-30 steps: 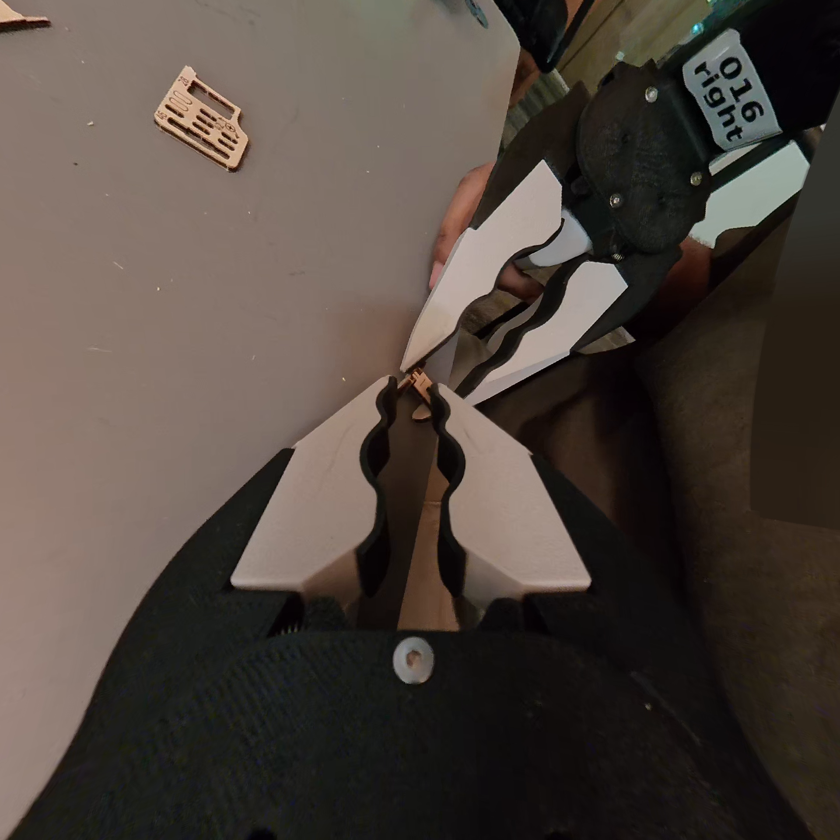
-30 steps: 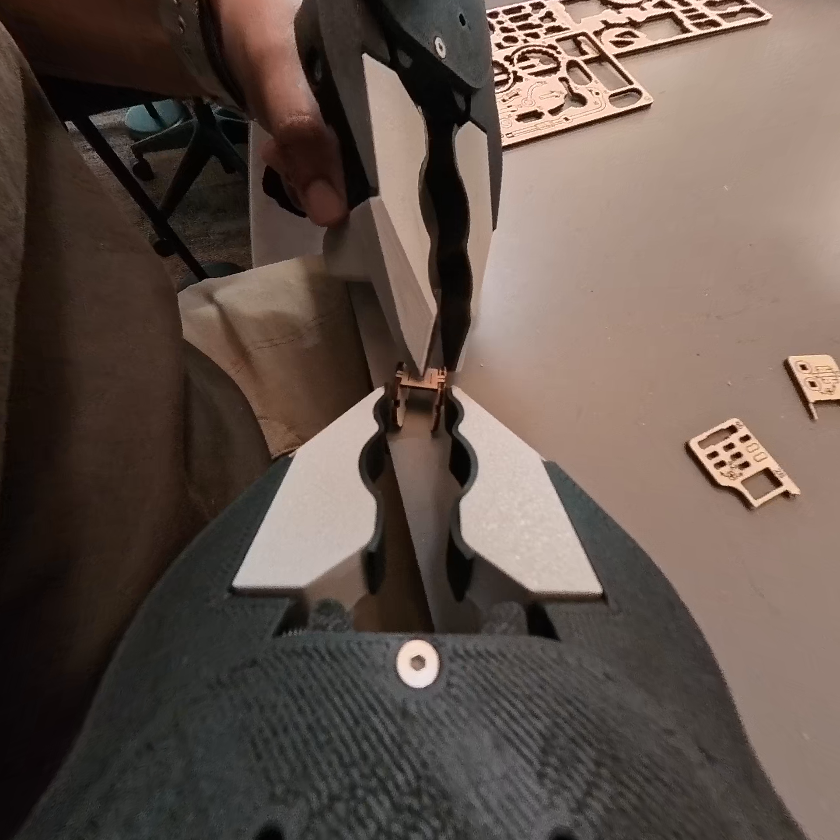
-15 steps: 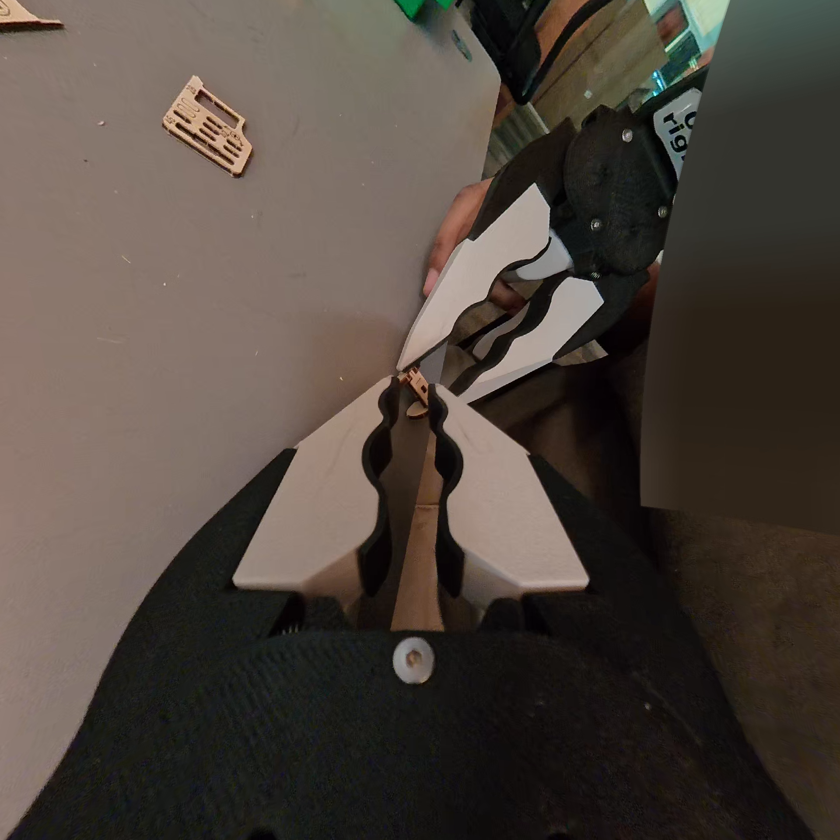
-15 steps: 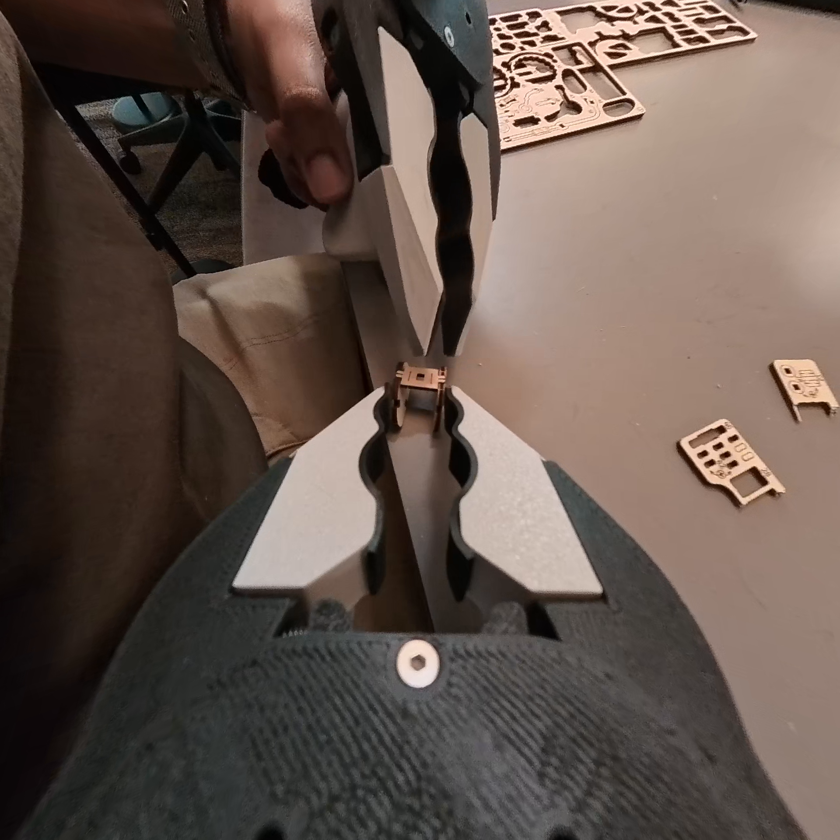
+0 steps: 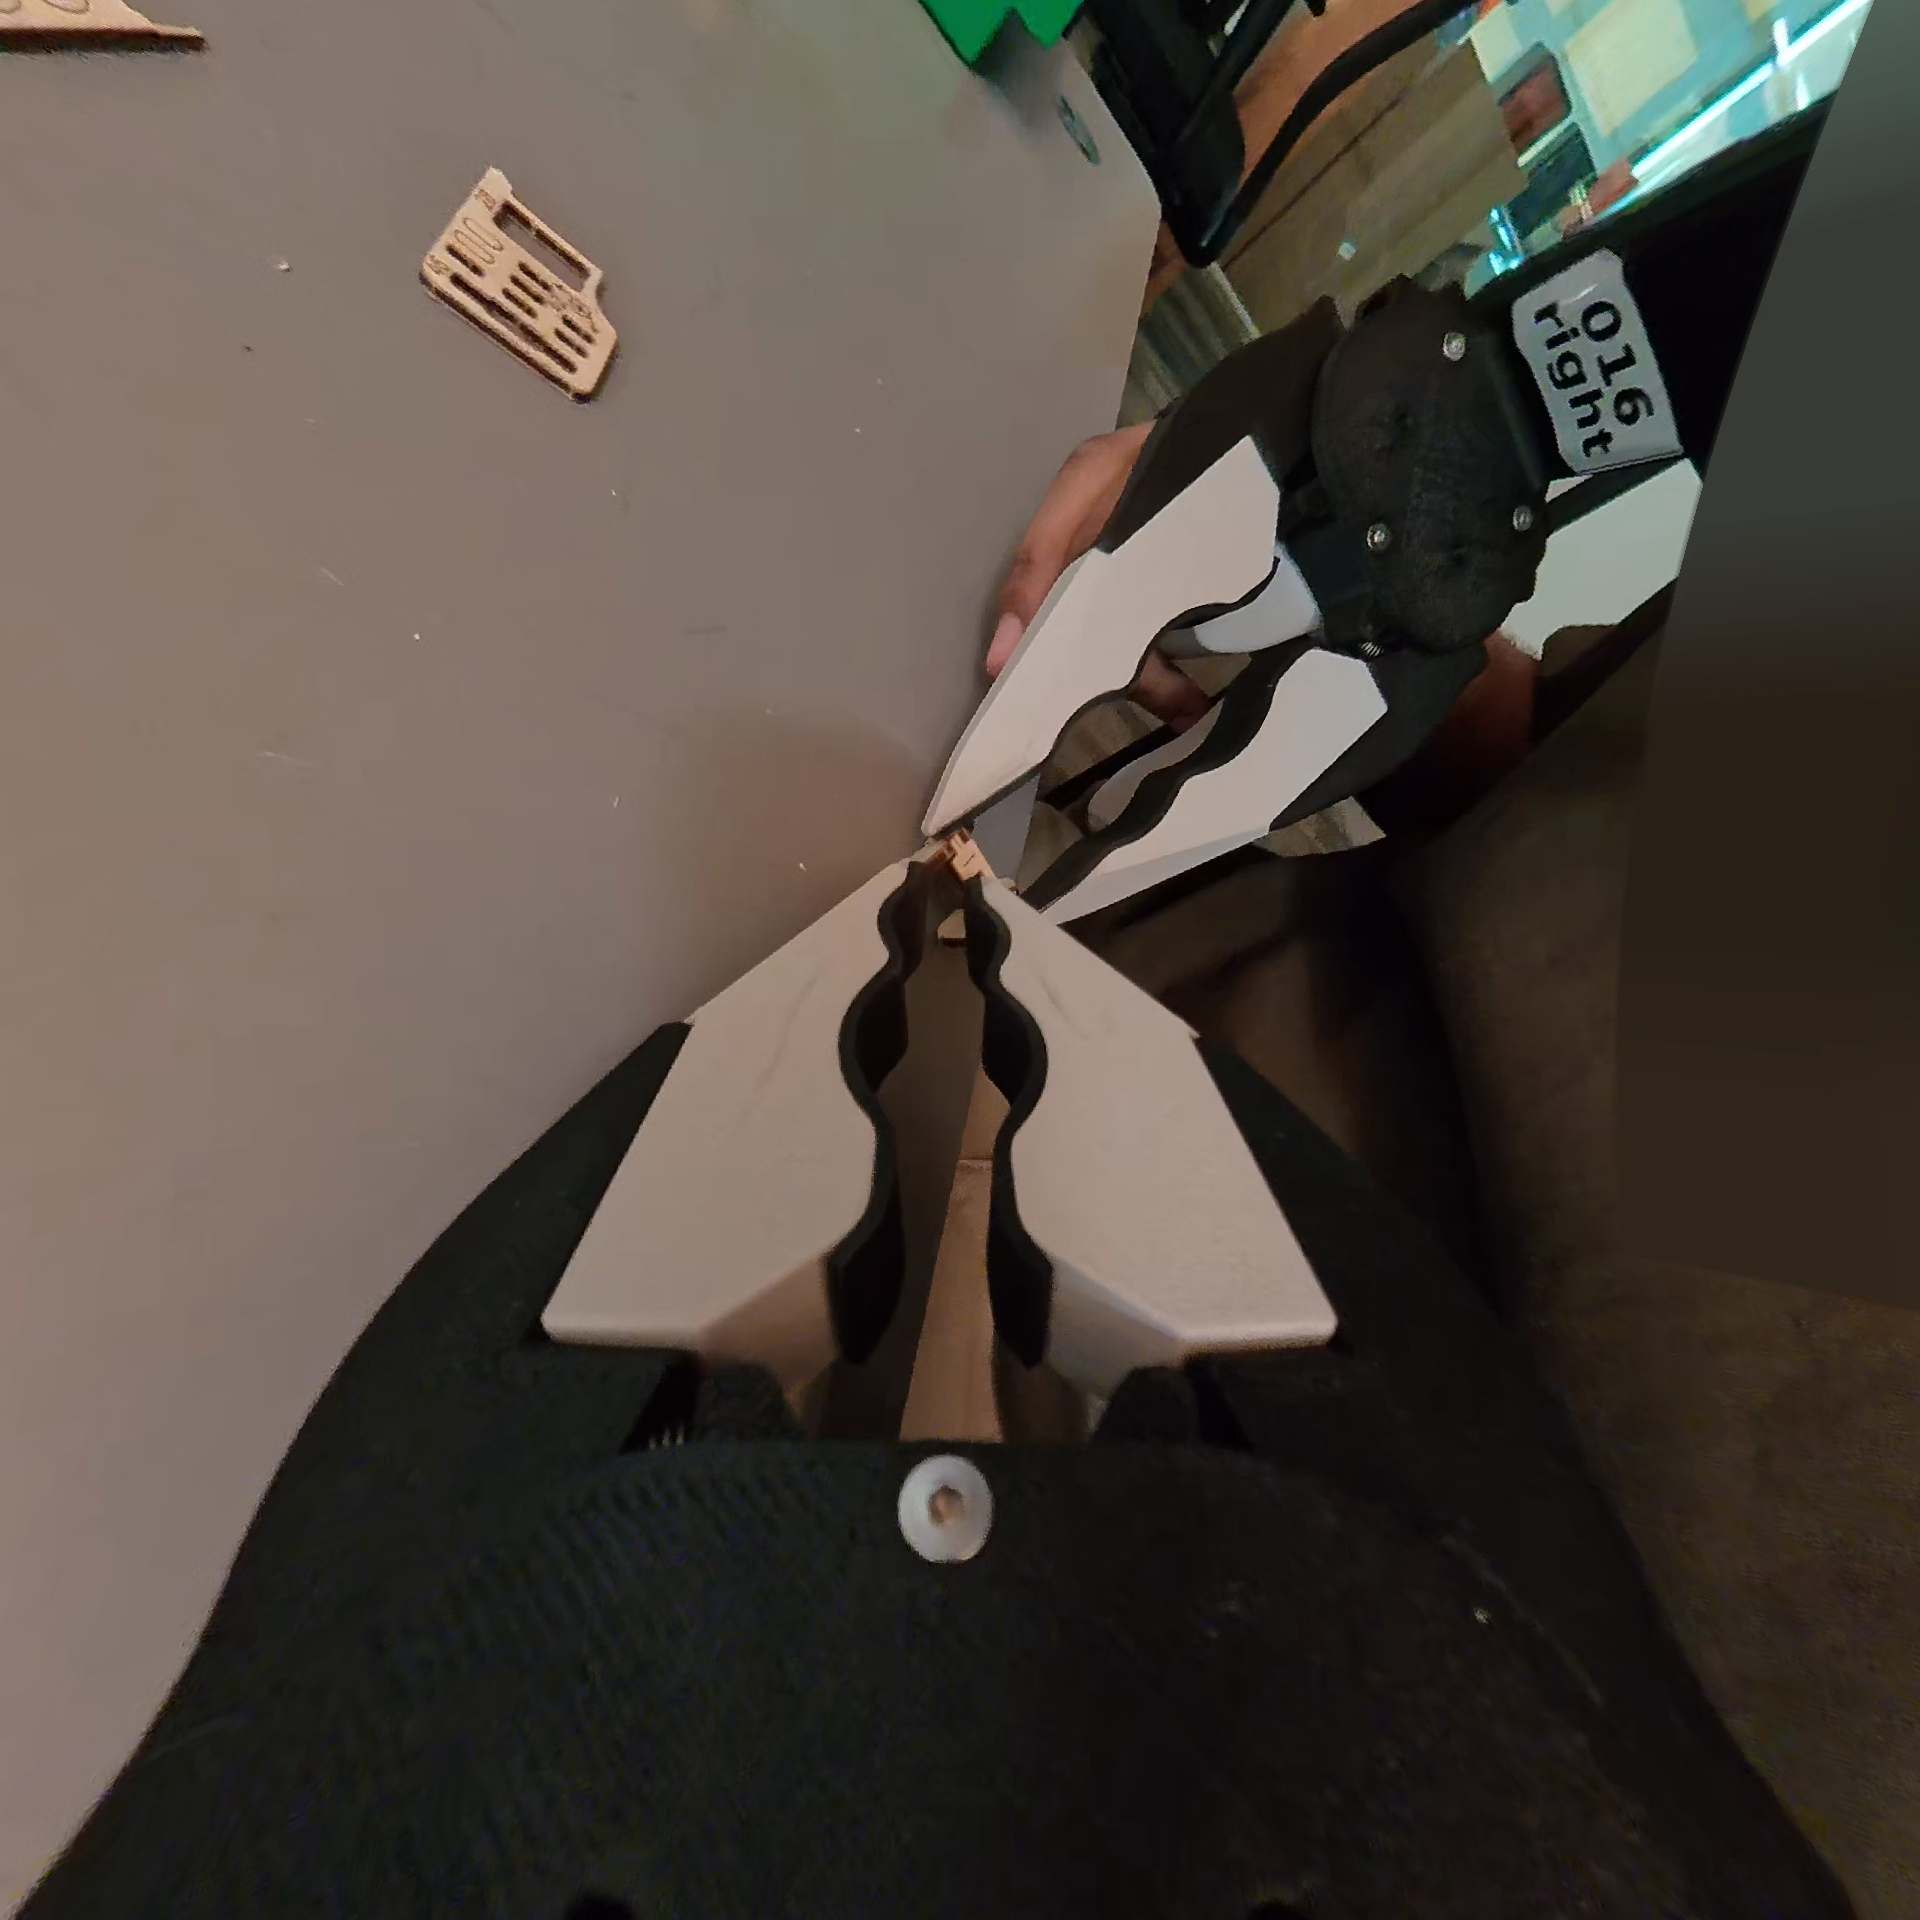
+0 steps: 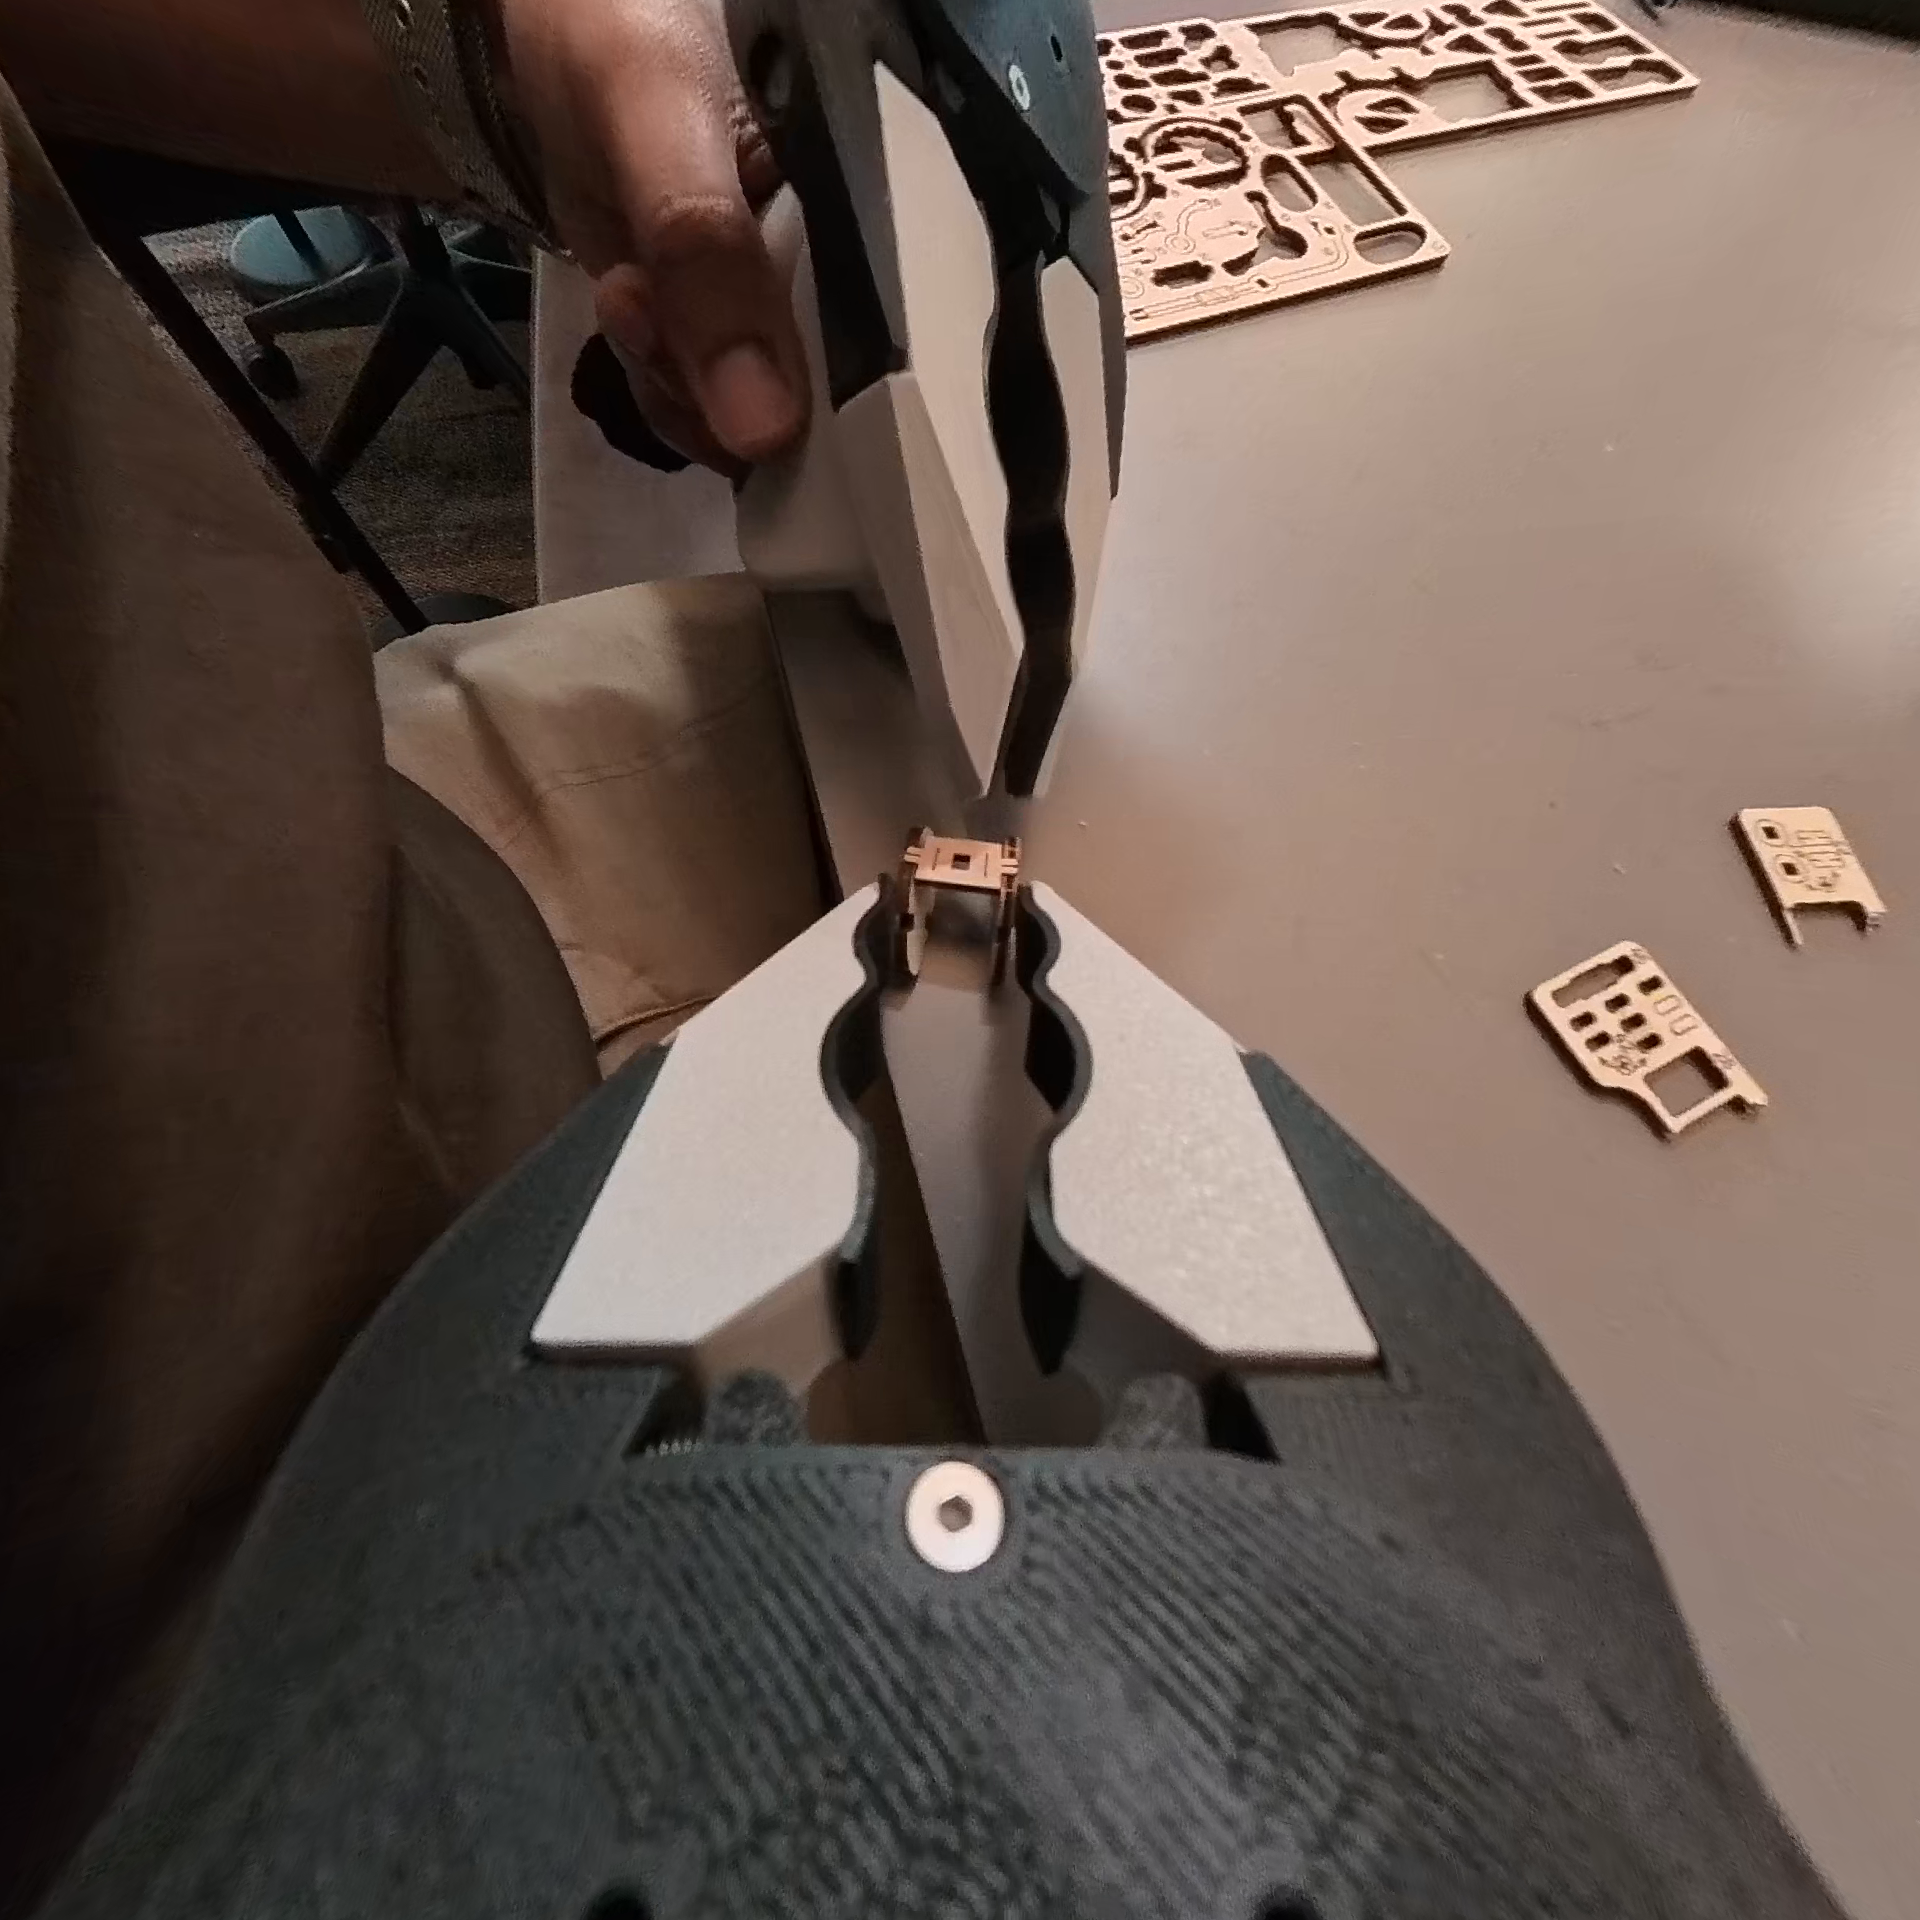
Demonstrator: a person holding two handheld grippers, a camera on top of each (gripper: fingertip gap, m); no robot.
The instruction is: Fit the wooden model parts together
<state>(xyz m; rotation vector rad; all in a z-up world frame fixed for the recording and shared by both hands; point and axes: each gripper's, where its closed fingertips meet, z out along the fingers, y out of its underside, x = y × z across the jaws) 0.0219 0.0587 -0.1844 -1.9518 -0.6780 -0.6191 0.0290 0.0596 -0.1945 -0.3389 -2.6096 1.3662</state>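
Left gripper [image 6: 1023, 790]: its tips had pressed against the top of the small wooden assembly [image 6: 958, 885] a second ago; they drew back and stood just apart from it.
Wooden assembly: its top plate with the square hole came into plain sight in the right wrist view.
Right gripper [image 6: 961, 914]: its fingers gripped the assembly alone.

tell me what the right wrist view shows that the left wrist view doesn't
Only the right wrist view shows the large cut-out wooden sheets, a second small wooden card, and the little wooden assembly head-on, clamped in the right gripper. Only the left wrist view shows a green object at the table's far edge. Both show the grey table, a slotted wooden card, the assembly and the left gripper nearly closed beside it.
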